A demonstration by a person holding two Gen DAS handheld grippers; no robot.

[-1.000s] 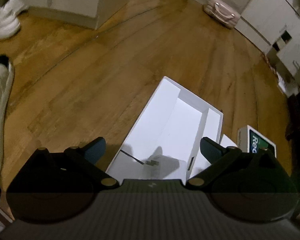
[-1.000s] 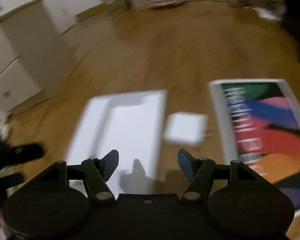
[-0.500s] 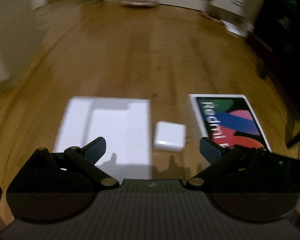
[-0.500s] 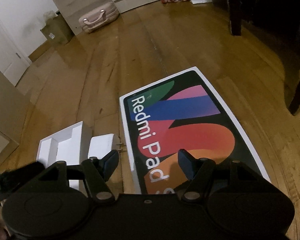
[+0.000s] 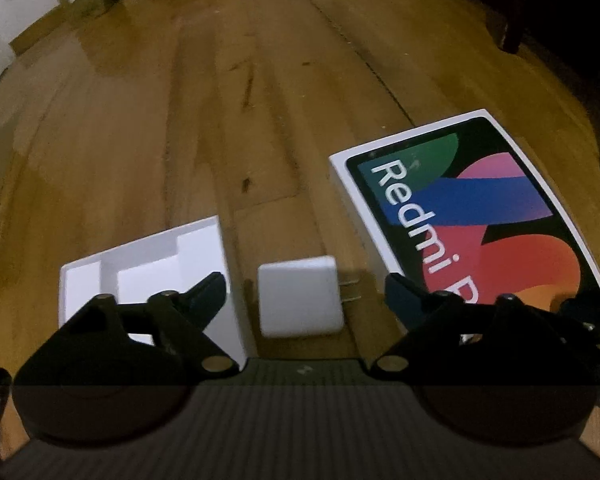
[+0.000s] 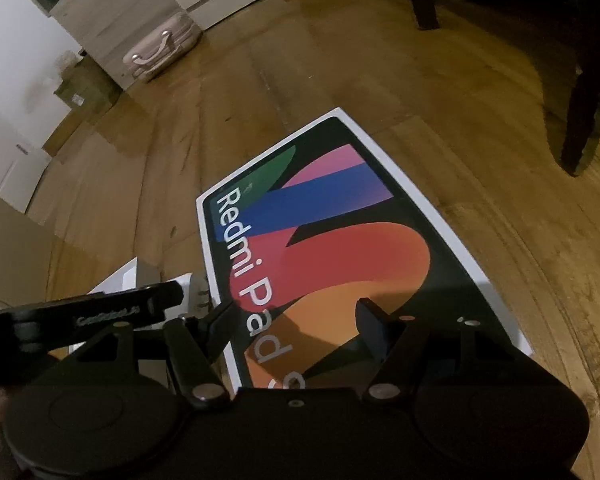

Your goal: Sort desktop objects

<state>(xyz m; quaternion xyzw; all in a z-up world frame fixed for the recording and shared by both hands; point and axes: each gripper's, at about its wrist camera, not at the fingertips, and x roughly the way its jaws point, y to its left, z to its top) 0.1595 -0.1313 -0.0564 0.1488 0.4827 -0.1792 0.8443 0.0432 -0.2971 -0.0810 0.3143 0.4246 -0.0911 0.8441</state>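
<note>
Right between the left claw's (image 5: pixel 304 296) closing, still-empty fingers sits the white charger (image 5: pixel 298 300), so it's mid-grab, next probably dropping it into the white tray (image 5: pixel 80 284) just left, while the right claw (image 6: pixel 296 320) hovers unclenched over the Redmi box (image 6: pixel 340 240).

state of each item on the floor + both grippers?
White moulded box tray: open, compartments empty, flat on floor.
White square charger: lying flat, prongs out toward the lid, untouched.
Colourful Redmi Pad box lid: printed face up, flat.
Left hand-held gripper: jaws closing, straddling charger, no contact.
Right hand-held gripper: open, empty, over lid.
</note>
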